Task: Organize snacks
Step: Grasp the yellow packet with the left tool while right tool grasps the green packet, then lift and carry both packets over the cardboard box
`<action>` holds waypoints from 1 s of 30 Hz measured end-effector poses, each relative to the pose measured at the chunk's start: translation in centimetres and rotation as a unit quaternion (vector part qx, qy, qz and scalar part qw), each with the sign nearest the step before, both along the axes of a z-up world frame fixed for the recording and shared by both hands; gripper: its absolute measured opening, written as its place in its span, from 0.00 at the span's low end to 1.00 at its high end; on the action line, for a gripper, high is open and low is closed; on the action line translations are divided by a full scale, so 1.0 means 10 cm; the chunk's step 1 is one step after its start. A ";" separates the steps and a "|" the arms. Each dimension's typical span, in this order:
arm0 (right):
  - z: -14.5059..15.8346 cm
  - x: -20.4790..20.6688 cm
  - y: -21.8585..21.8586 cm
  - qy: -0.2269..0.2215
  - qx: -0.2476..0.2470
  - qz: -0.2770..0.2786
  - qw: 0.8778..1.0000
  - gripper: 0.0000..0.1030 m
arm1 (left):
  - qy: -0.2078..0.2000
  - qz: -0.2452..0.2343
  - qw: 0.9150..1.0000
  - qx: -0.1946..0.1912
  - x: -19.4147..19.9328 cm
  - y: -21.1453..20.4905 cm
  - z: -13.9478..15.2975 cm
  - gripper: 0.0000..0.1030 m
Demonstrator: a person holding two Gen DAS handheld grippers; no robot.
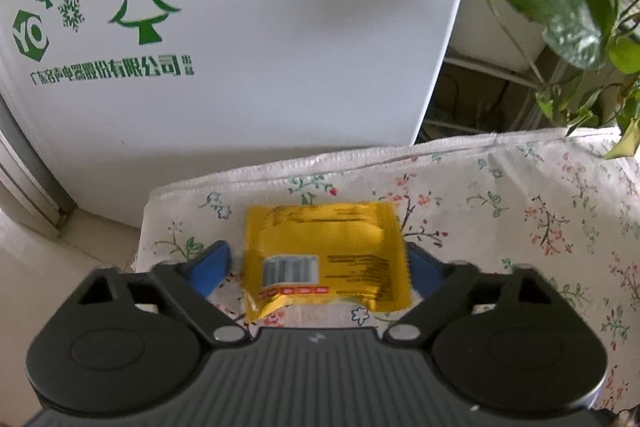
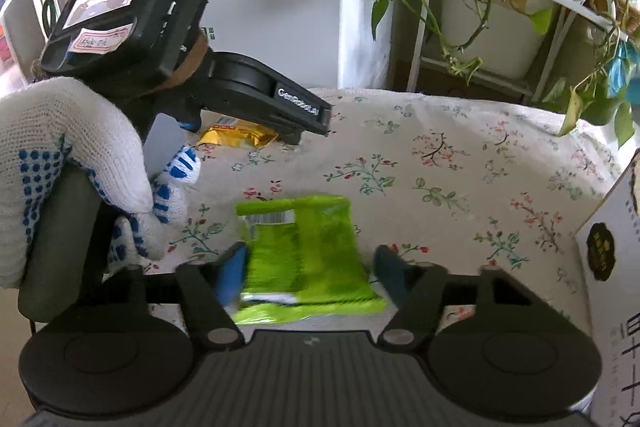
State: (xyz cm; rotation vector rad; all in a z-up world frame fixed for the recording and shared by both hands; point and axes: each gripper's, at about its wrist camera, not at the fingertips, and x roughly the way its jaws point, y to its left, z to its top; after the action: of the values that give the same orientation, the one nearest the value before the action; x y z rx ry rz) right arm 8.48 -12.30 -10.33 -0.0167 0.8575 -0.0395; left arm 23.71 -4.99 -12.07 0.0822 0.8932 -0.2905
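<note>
A: How far can the sorting of the snacks be judged to have got?

B: It appears barely begun. A flat yellow foil snack packet with a barcode (image 1: pixel 324 255) is seen lying on the floral-printed tablecloth (image 1: pixel 520 211), between the blue-padded fingers of the left gripper (image 1: pixel 320 263). A gap is visible beside the left pad, so the packet is straddled rather than clamped; those jaws are apart. A crinkled lime-green foil snack packet (image 2: pixel 308 255) lies likewise between the fingers of the right gripper (image 2: pixel 312 271).

A: Is the green packet gripped?

B: That cannot be settled. The left pad seems to meet its edge, but the frame is smeared there and the right pad looks just clear of it. Nothing has been lifted; both packets rest on the cloth.

A: And what is left to be done?

B: Both packets would need to be picked up and placed somewhere. A white printed carton (image 2: pixel 612 267) is cut off at the right edge; whether it is the destination cannot be told.

A: What else is obscured?

B: In the right wrist view the yellow packet is largely hidden under the left gripper, held by a white knitted glove with blue dots (image 2: pixel 72 163). The packets' print is unreadable, and the near table edge is hidden by the gripper bodies.
</note>
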 end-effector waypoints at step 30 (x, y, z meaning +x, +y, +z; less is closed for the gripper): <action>0.71 -0.65 -0.69 0.005 0.107 -0.088 0.990 0.57 | 0.024 0.003 0.999 -0.023 -1.11 0.07 0.56 0.60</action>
State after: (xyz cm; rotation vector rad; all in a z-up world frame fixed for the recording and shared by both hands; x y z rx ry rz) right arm 1.96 -19.20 -3.20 0.2604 0.8678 -0.1138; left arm 12.60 -4.24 -6.48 0.0290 0.9344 -0.3081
